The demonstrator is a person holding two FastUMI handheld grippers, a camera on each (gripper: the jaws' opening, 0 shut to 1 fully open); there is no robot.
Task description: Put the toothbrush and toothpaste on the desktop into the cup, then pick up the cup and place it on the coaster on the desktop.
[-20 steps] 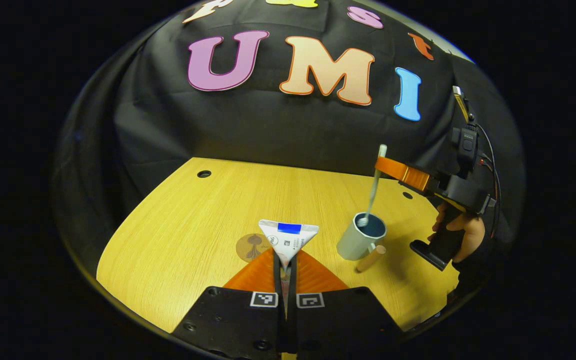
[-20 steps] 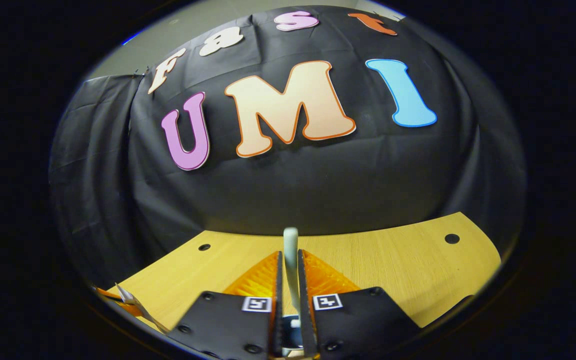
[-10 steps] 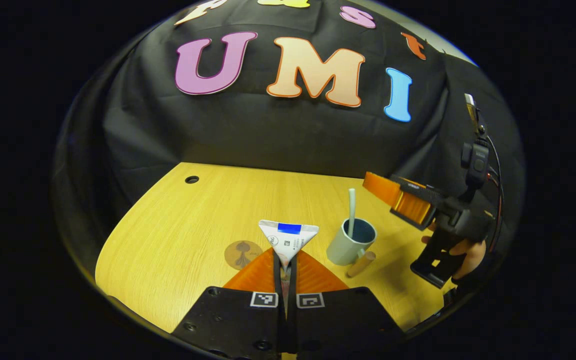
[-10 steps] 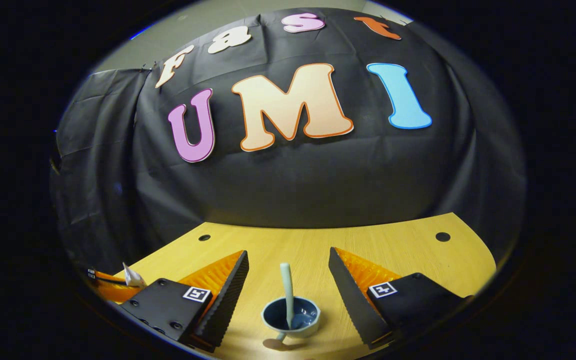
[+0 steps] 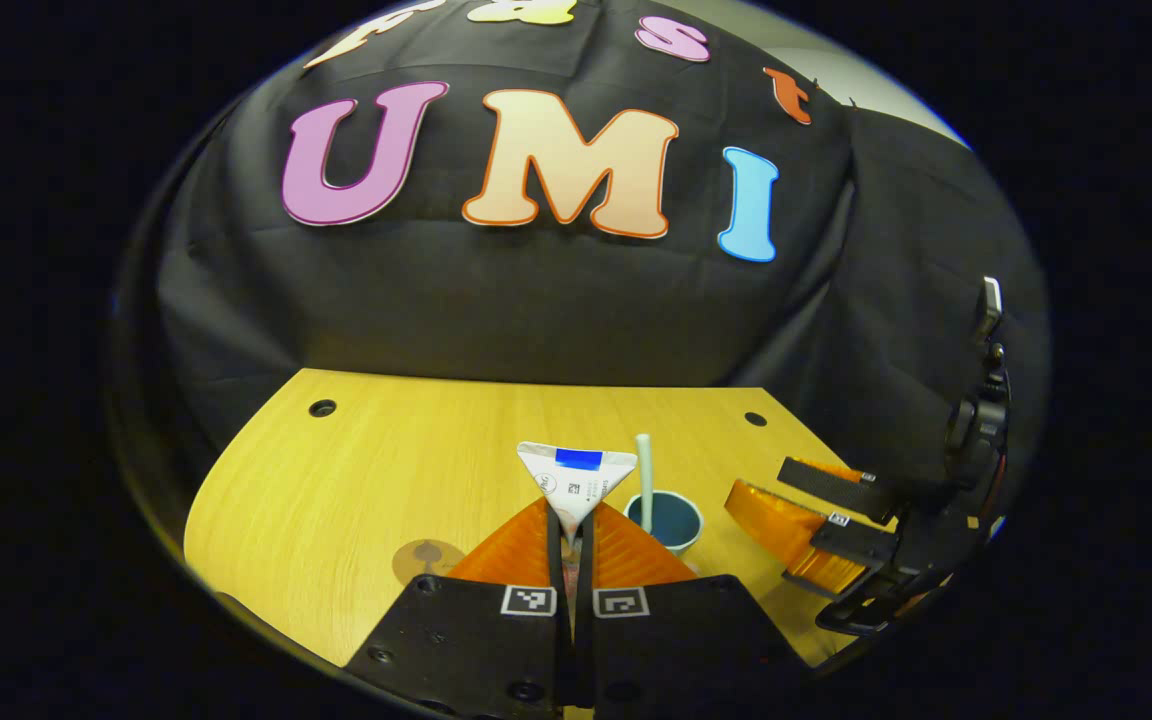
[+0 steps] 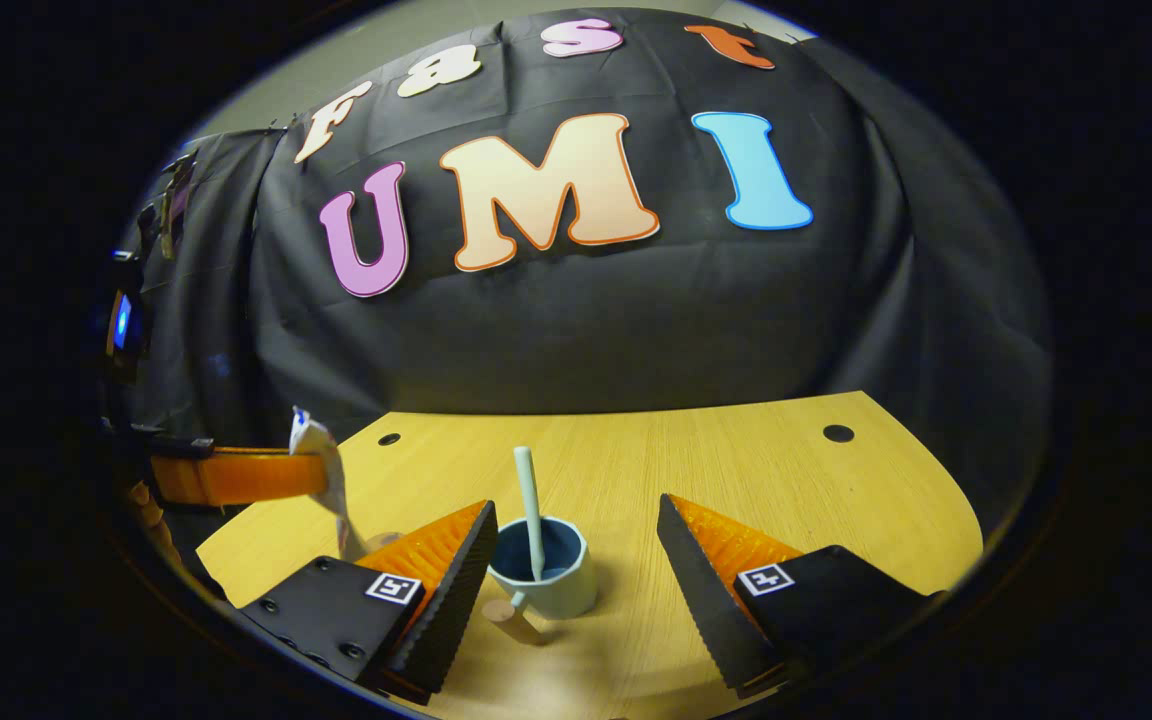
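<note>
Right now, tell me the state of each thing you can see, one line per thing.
toothbrush: standing in the cup, released.
cup: upright on the desktop, not on the coaster.
toothpaste: held above the desktop, not in the cup.
left gripper: shut on the toothpaste.
right gripper: open, fingers either side of the cup.
coaster: flat on the desktop, bare.

A pale toothbrush (image 6: 529, 500) stands upright in the grey-blue cup (image 6: 542, 580) at lower centre; the white toothpaste (image 5: 576, 483) tube (crimped end up) is held aloft; the round coaster (image 5: 426, 561) lies lower left.
</note>
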